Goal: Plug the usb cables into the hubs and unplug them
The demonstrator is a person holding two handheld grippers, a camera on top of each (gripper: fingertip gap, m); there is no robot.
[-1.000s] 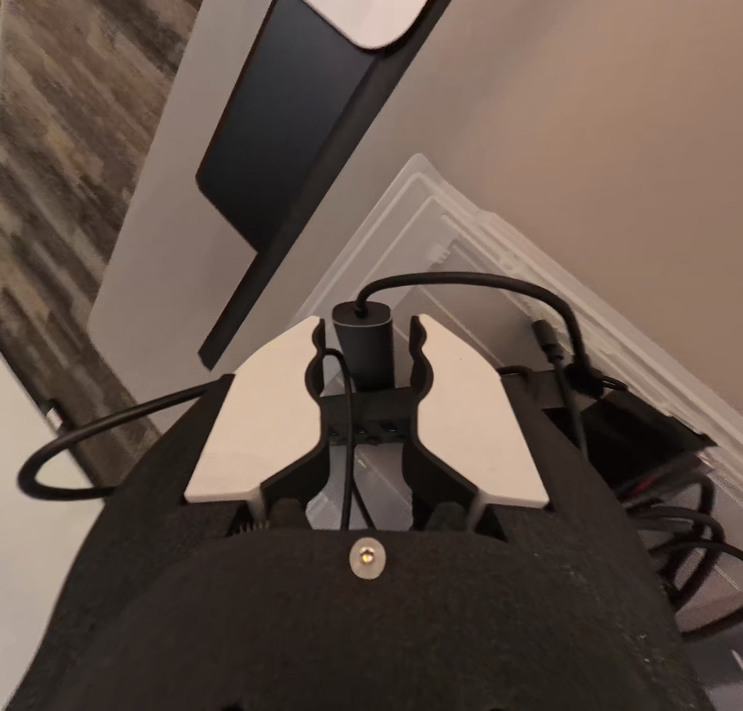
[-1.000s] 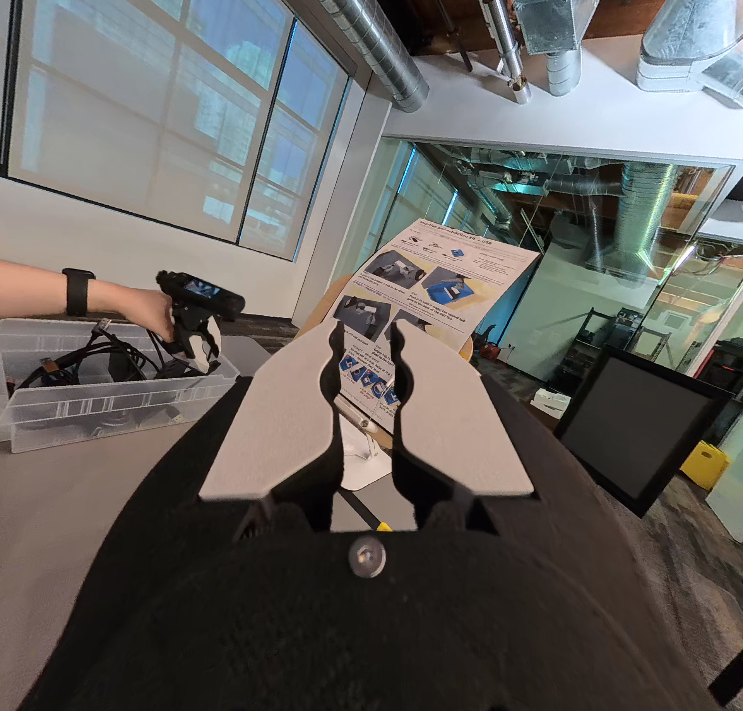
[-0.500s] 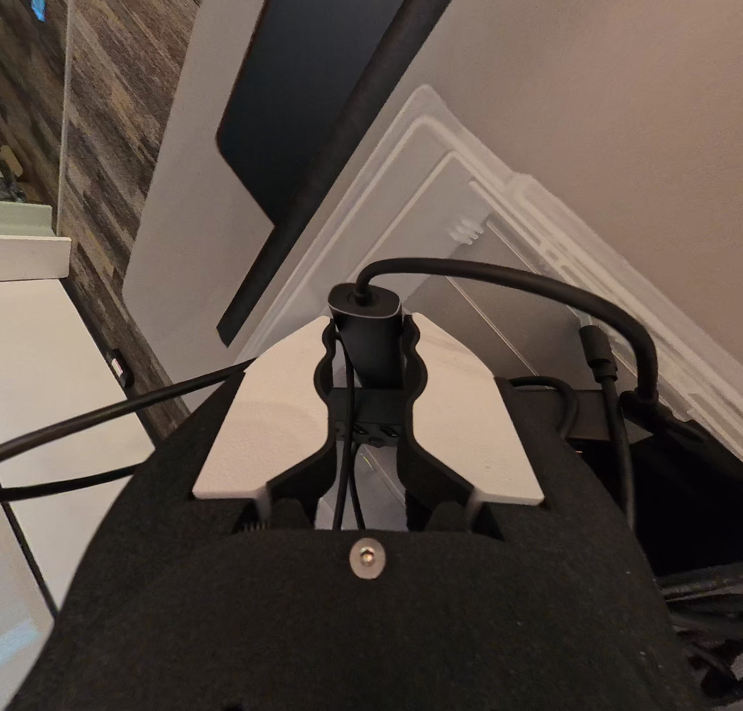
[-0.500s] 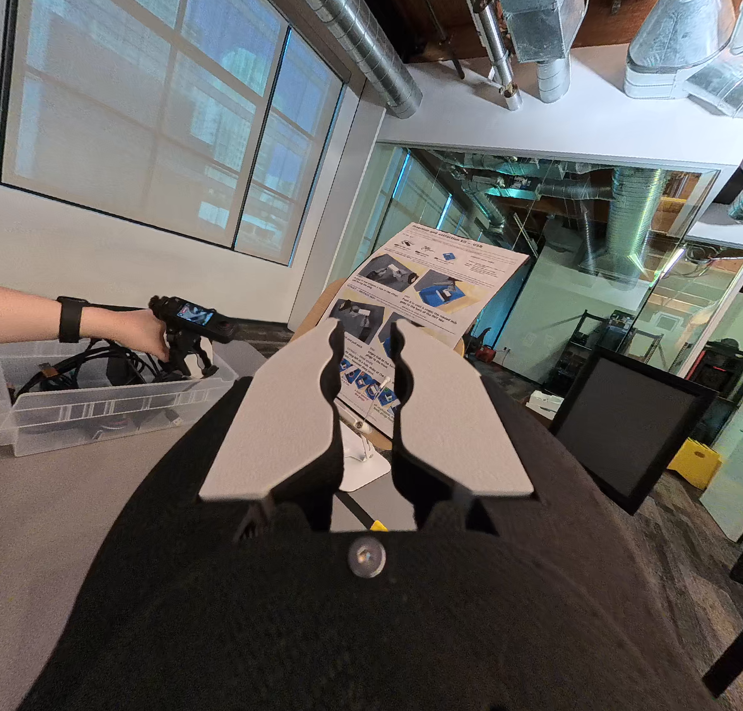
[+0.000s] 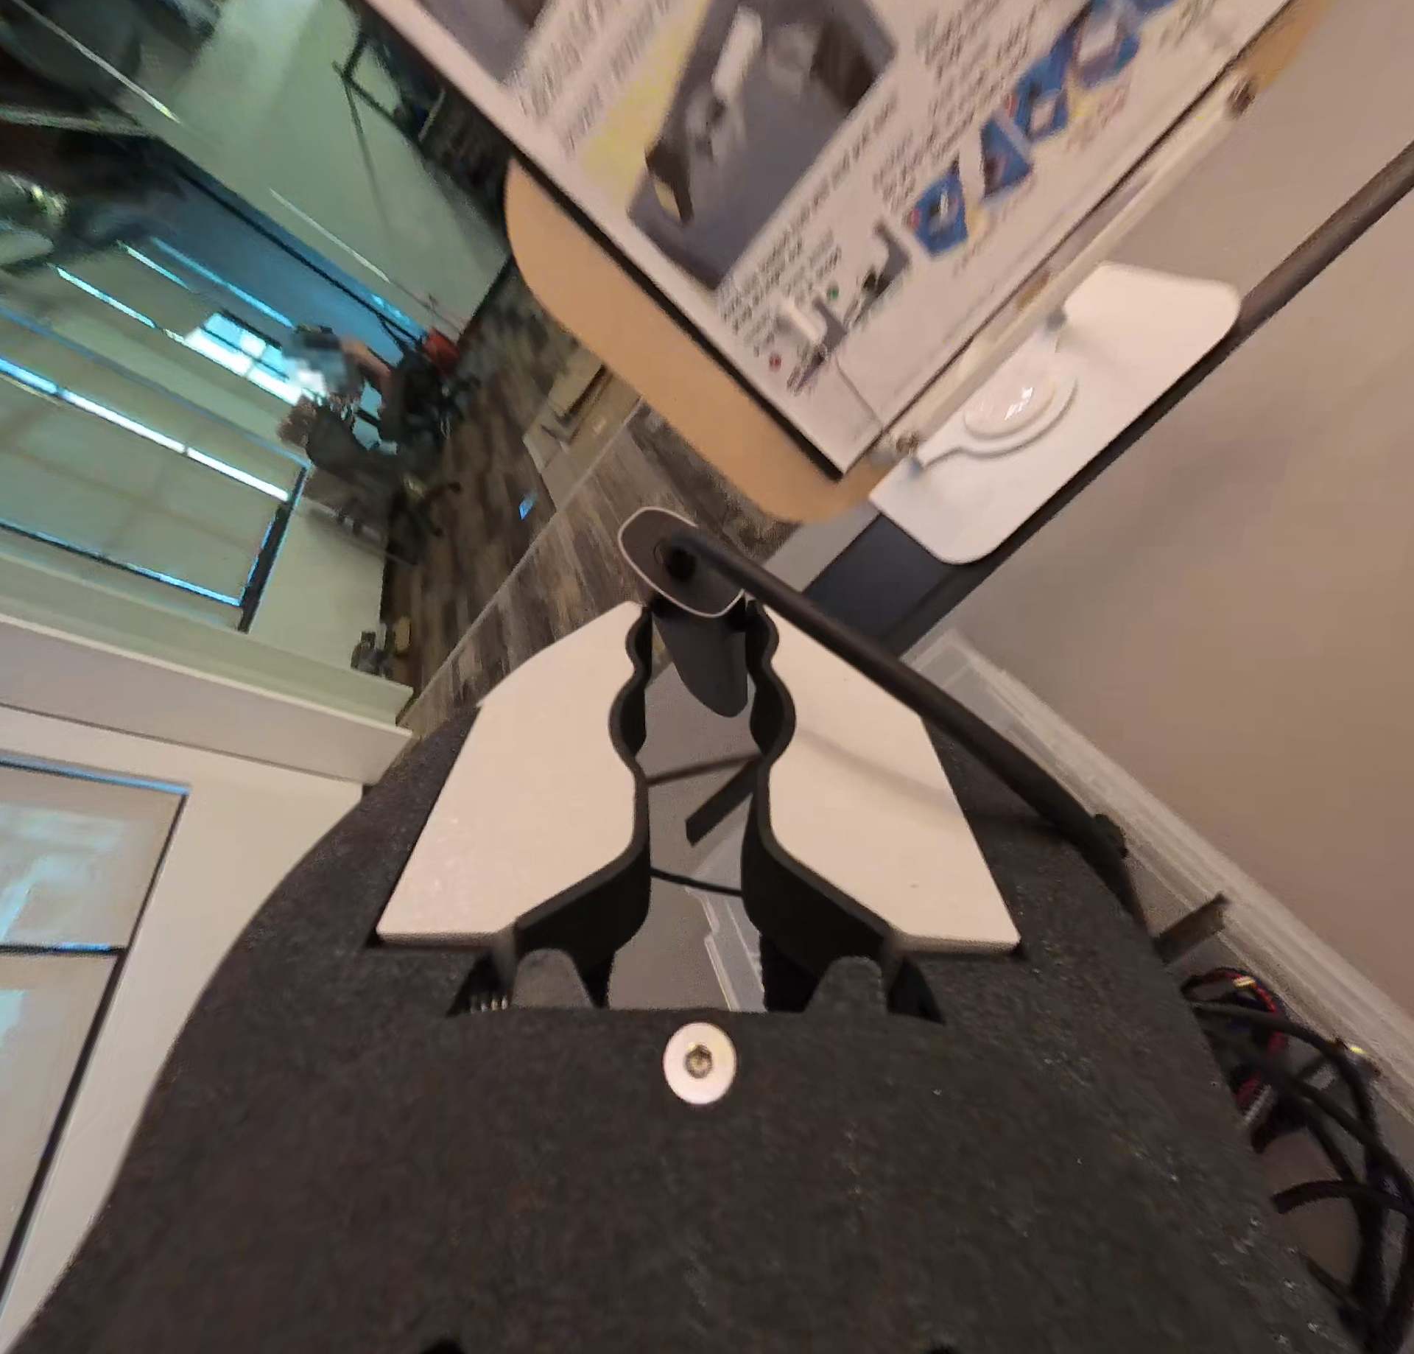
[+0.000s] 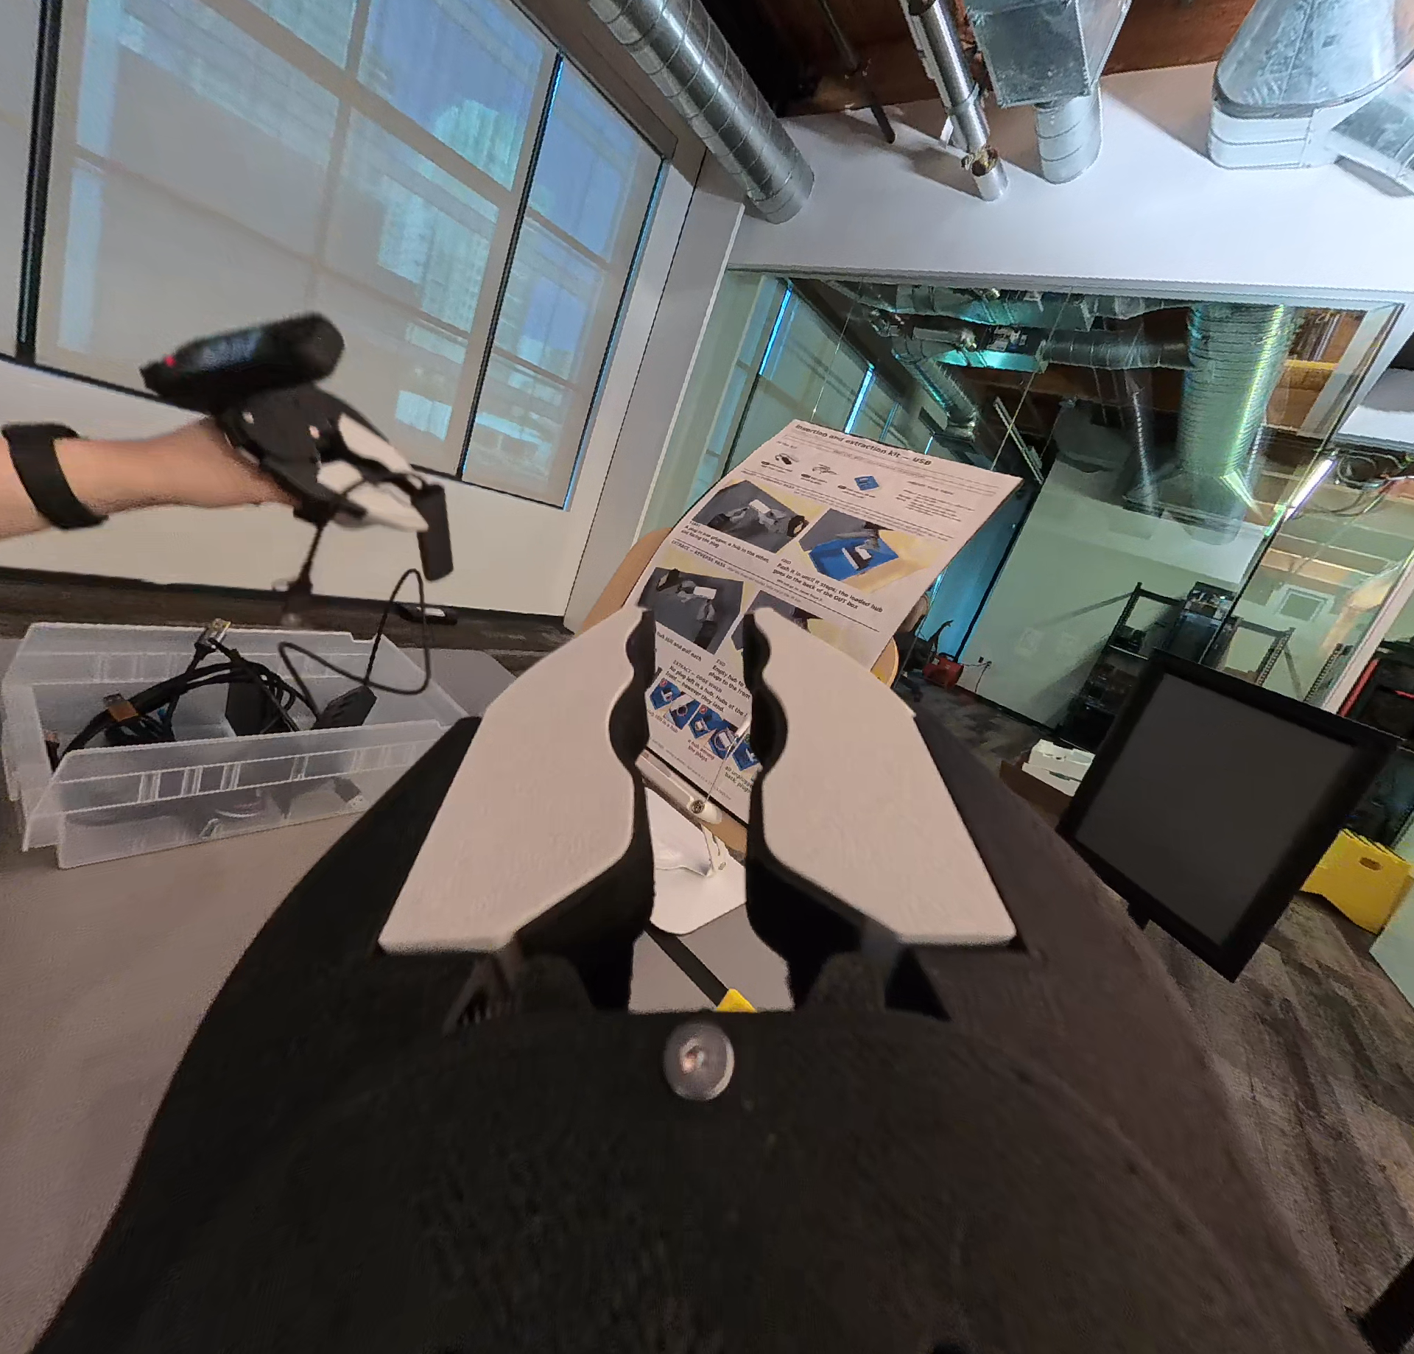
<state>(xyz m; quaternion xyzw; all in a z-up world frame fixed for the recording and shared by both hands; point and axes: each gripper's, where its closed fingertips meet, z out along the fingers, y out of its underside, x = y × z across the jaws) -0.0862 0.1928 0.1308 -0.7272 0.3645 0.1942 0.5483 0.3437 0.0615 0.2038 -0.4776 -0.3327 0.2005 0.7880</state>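
Since half second ago, hub (image 5: 700,647) lifted out of bin (image 6: 229,774) by left gripper (image 5: 702,655), clamped at fingertips; cable (image 6: 360,659) trails back to bin. Right gripper (image 6: 692,663) empty, jaws parted, idle over table (image 6: 92,1011). Plugging judged next. Poster (image 6: 834,552) beyond.

2 claws (image 6: 382,502) (image 6: 692,655), 1 hub (image 6: 434,533), 1 bin (image 6: 229,770)

A slim dark hub (image 5: 700,647) hangs in the air above the clear bin (image 6: 229,774), its black lead (image 6: 360,659) drooping down into it. More black usb cables (image 6: 191,693) lie tangled inside that bin.
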